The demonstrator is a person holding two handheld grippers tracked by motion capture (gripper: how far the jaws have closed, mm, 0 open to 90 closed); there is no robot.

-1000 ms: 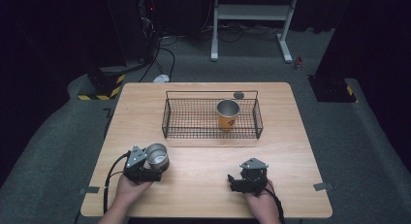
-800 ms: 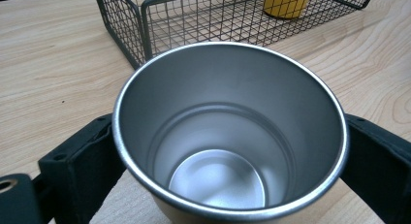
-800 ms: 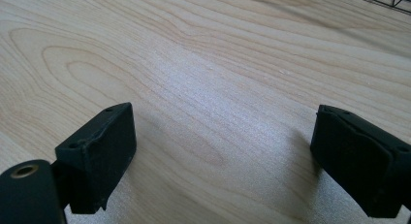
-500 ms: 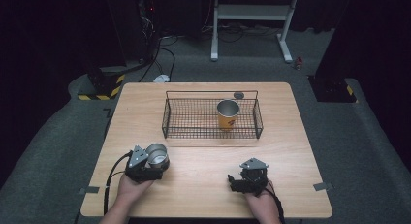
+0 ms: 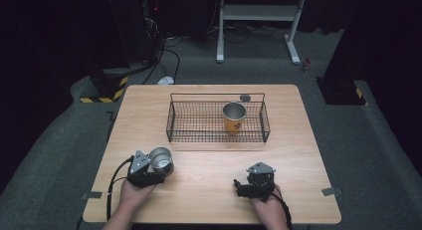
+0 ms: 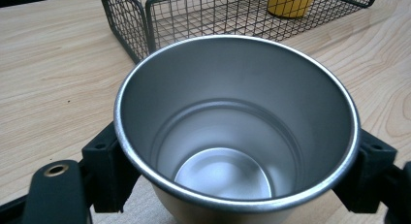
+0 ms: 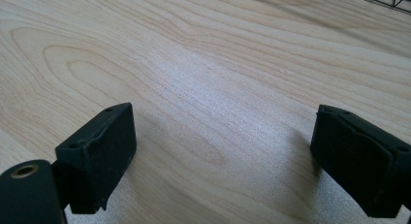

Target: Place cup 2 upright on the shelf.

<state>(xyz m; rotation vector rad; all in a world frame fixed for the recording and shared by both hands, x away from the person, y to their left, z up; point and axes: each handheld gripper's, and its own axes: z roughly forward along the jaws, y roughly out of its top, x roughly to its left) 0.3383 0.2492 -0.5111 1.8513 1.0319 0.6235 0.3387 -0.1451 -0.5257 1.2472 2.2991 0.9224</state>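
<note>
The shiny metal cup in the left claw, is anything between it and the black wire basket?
Only bare wooden table lies between the shiny metal cup and the black wire basket. Its near wall must be cleared, and a yellow cup stands inside, right of centre.

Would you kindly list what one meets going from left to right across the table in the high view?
Left gripper → steel cup → yellow cup in the wire basket → right gripper.

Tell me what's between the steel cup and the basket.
Bare table: the high view shows nothing between the cup, held in the left gripper, and the basket.
</note>
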